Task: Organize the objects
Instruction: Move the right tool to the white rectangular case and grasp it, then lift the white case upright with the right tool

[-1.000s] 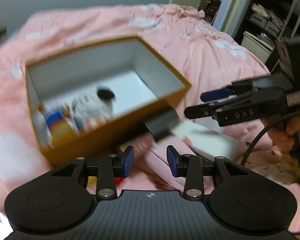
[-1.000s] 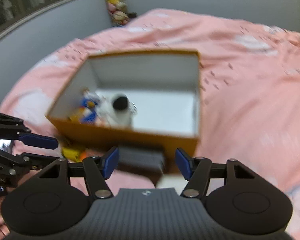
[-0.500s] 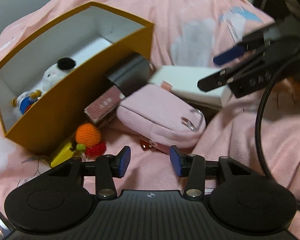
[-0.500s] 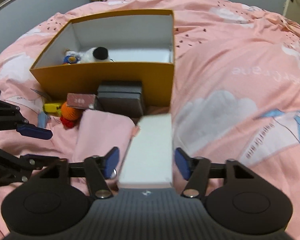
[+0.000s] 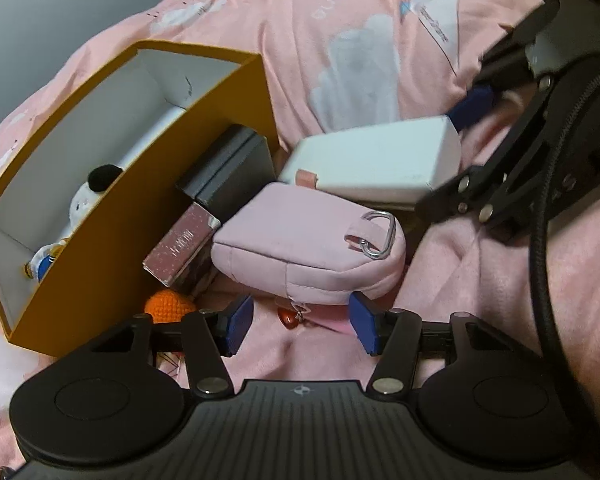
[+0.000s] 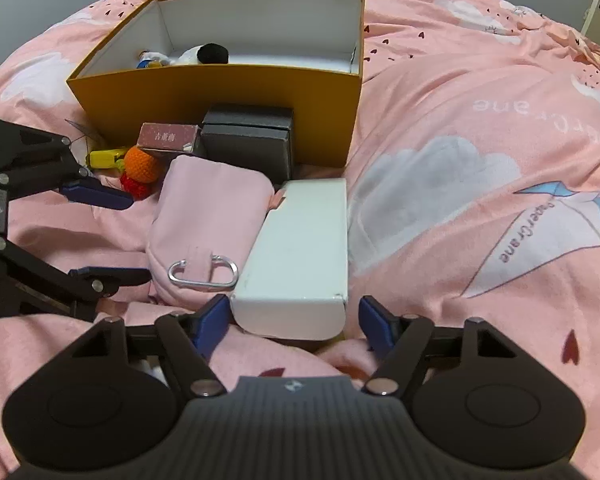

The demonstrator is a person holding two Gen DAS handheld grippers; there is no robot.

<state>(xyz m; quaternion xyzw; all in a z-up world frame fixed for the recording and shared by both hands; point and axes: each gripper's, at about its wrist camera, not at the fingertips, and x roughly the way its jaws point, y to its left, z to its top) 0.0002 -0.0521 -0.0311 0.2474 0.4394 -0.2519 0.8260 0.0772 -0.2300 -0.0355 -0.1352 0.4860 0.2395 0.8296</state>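
Fingers of the left gripper [image 5: 300, 322] are spreading apart, nothing pinched; the soft pink fabric pouch with a silver clip [image 5: 312, 248] lies just ahead of their blue pads, its near end reaching between the tips. Beyond the pouch sit a dark grey box [image 5: 232, 172] and a small speckled pink carton [image 5: 180, 248] against the open mustard-yellow cardboard box [image 5: 140, 216]. The right gripper [image 6: 292, 322] stands wide, its fingers flanking the near end of the long white rectangular box [image 6: 304, 248] without clearly pressing it. A plush toy [image 6: 204, 54] rests inside the yellow box, far ahead on the pink quilt [image 6: 480, 160].
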